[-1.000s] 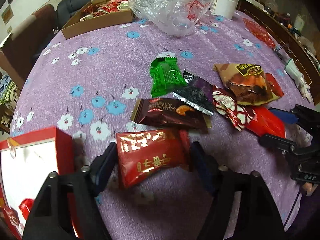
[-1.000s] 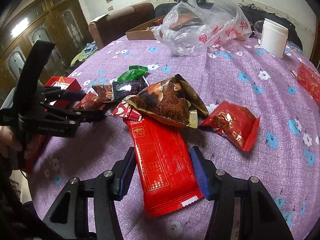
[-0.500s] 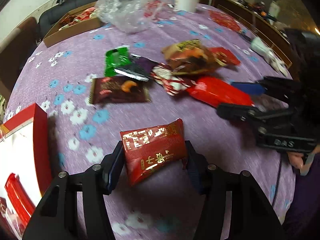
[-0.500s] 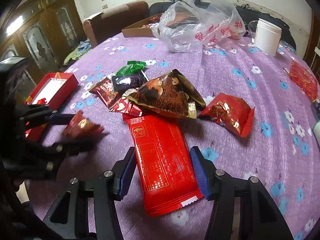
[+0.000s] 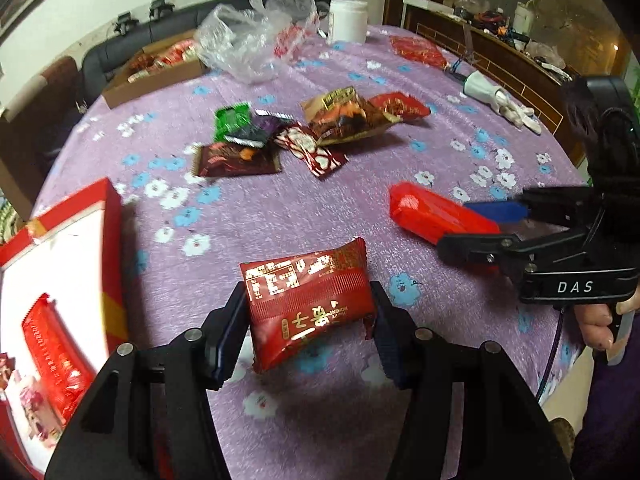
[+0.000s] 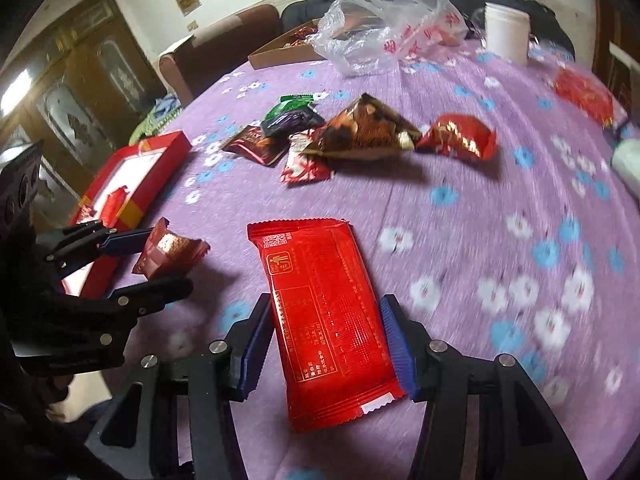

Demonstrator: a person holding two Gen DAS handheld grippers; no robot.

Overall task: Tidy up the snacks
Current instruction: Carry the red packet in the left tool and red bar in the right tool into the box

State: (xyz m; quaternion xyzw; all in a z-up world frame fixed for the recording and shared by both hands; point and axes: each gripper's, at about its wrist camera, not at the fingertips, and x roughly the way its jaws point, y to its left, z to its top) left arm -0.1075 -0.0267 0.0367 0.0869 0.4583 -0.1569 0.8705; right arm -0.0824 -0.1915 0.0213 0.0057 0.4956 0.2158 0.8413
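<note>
Left claw [image 5: 308,312] grips a small dark-red packet [image 5: 310,312] between its two blue pads, and the packet is lifted above the purple table [image 5: 280,208]. From the right wrist view the same packet [image 6: 168,250] hangs in the left claw [image 6: 160,258] just beside the red box [image 6: 132,176]. Right claw [image 6: 324,340] is closed on a long red packet [image 6: 328,320], which sticks forward between the fingers; from the left wrist view this long packet [image 5: 436,216] is held in the right claw [image 5: 480,224] over the table, at the right side.

The red box [image 5: 60,280] lies open at the left edge of the table, with a white inside and one red packet [image 5: 52,348] already in it; more small things seem to lie at its near end, but the blur does not let me tell what.

In the middle of the table a loose group of snacks stays: a green packet [image 5: 232,120], a brown packet [image 5: 236,158], a red-white packet [image 5: 312,150], a big brown bag [image 5: 344,116] and a red bag [image 5: 400,106] touching it. Farther back stand a cardboard tray [image 5: 156,68], a clear plastic bag [image 5: 248,44] and a white jar [image 5: 348,20].
</note>
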